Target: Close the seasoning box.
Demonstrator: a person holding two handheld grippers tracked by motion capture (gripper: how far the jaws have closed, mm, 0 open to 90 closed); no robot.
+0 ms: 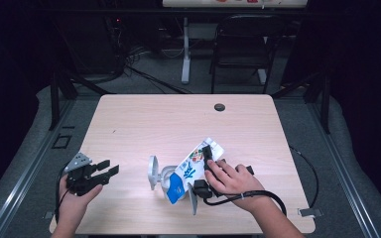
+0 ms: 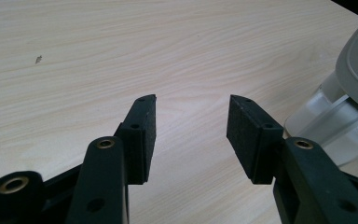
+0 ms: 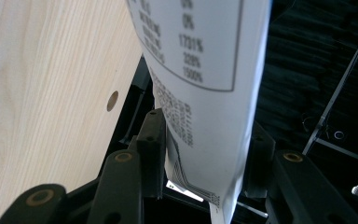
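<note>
A white and blue carton lies tilted over the table, its blue end low against a grey container. My right gripper is shut on the carton's upper part, with a hand around the gripper. In the right gripper view the carton's printed white side sits pinched between the two jaws of the right gripper. My left gripper hovers open near the table's left front, empty. The left gripper points across bare wood, with the grey container at the right edge.
The container's round grey lid stands open on its left, and another grey flap stands in front. The light wooden table has a dark cable hole at the back. A black chair stands beyond on the floor.
</note>
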